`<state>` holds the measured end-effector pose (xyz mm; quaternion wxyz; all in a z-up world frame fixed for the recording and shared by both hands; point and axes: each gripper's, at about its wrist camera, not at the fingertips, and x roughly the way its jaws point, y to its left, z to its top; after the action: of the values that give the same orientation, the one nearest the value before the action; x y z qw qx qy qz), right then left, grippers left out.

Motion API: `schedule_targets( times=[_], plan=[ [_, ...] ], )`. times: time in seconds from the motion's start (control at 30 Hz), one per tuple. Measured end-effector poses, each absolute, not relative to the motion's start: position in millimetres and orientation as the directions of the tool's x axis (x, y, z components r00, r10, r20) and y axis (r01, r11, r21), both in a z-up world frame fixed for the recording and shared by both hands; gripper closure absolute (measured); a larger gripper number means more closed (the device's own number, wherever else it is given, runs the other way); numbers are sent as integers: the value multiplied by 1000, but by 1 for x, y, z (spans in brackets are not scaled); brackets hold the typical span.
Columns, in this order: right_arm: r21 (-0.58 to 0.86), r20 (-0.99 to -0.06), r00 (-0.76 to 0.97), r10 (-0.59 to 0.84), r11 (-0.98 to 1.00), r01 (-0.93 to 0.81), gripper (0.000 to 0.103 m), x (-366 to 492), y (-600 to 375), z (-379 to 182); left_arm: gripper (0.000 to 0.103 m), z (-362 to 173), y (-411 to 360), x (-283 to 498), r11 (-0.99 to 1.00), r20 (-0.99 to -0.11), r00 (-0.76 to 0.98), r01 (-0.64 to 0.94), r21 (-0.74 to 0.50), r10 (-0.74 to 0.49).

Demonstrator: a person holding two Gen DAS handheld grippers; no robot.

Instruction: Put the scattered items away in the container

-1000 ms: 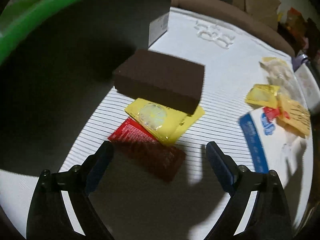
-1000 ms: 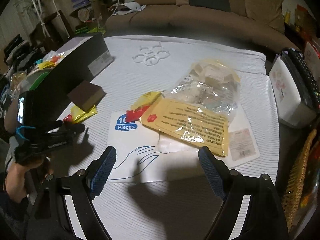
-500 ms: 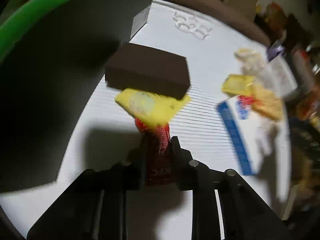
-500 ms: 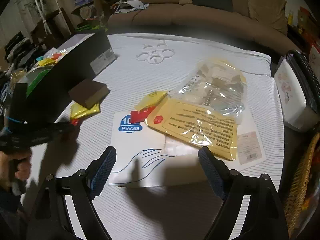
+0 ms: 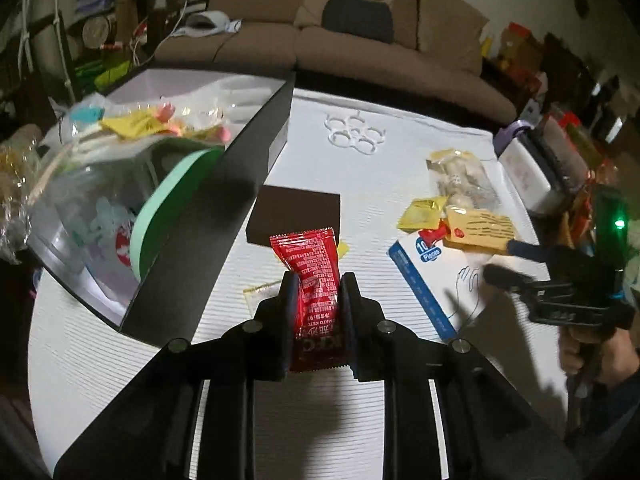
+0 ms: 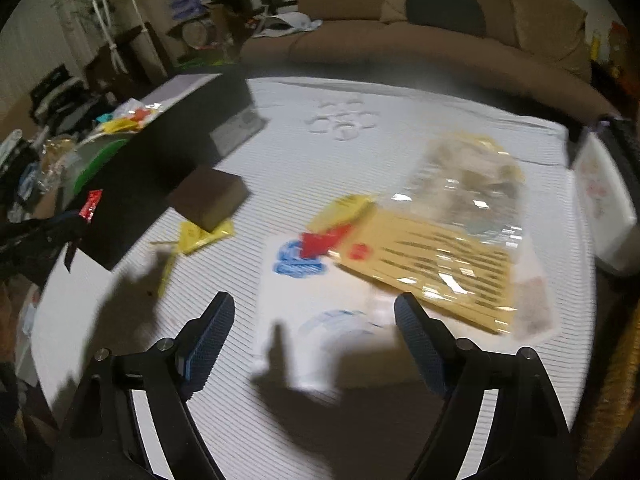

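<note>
left gripper (image 5: 317, 280) is clamped on the red ketchup sachet (image 5: 310, 264) just above the table beside the black box (image 5: 208, 216), looks light, floppy, slick, so mid-body pinch seems safest; right gripper (image 6: 310, 320) closing on nothing.

The room is dim, with the white desk (image 5: 360, 420) the brightest area in both views. Dark shadows fall across it in front of each camera. The right wrist view is smeared by motion blur, its yellow packet (image 6: 432, 264) unreadable. Fisheye curvature bends the edges, and the corners are black.
</note>
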<state>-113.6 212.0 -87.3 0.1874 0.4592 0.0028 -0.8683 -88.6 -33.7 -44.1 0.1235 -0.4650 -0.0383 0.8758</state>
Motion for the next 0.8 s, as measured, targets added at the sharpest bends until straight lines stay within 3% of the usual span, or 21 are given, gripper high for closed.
schedule_targets(
  times=[0.13, 0.2, 0.3, 0.67, 0.73, 0.77, 0.8],
  plan=[
    [204, -806, -456, -377, -901, 383, 31, -134, 178, -107, 83, -44, -42, -92, -967, -805, -535, -168, -194, 255],
    [153, -839, -437, -324, -911, 383, 39, -143, 167, -122, 83, -46, -44, -92, -969, -807, -538, -171, -180, 245],
    [-10, -847, -509, -151, -954, 299, 36, -151, 169, -133, 83, -45, -48, -91, -971, -808, -541, -176, -161, 232],
    [51, -771, -618, -154, -982, 182, 34, -185, 192, -137, 82, -45, -56, -95, -971, -801, -550, -166, -172, 236],
    [50, -762, -627, -158, -981, 187, 54, -184, 191, -135, 82, -45, -56, -96, -973, -804, -550, -166, -161, 227],
    [51, -763, -624, -169, -978, 203, 77, -183, 190, -135, 82, -45, -56, -96, -973, -804, -551, -163, -160, 225],
    [51, -771, -612, -177, -975, 217, 91, -185, 190, -136, 82, -44, -57, -96, -973, -803, -552, -161, -163, 226]
  ],
)
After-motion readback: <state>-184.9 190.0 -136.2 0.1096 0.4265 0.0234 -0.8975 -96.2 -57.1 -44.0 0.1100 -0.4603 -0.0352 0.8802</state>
